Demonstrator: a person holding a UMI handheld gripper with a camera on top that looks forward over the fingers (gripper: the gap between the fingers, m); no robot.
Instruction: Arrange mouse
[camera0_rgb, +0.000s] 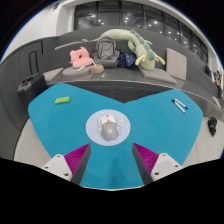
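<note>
A grey computer mouse (107, 126) rests on a round white disc (107, 129) in the middle of a teal mat (60, 125). My gripper (112, 160) is open and empty, its two fingers with magenta pads (75, 157) spread wide just short of the mouse. The mouse lies ahead of the fingers, centred between their lines, with bare teal mat between it and the fingertips.
A small green object (62, 99) lies on the mat's far left, a blue-and-white pen-like item (180, 103) on its far right. Beyond the mat are plush toys: a pink one (80, 60) and a long green one (135, 45), plus a grey bag (105, 51).
</note>
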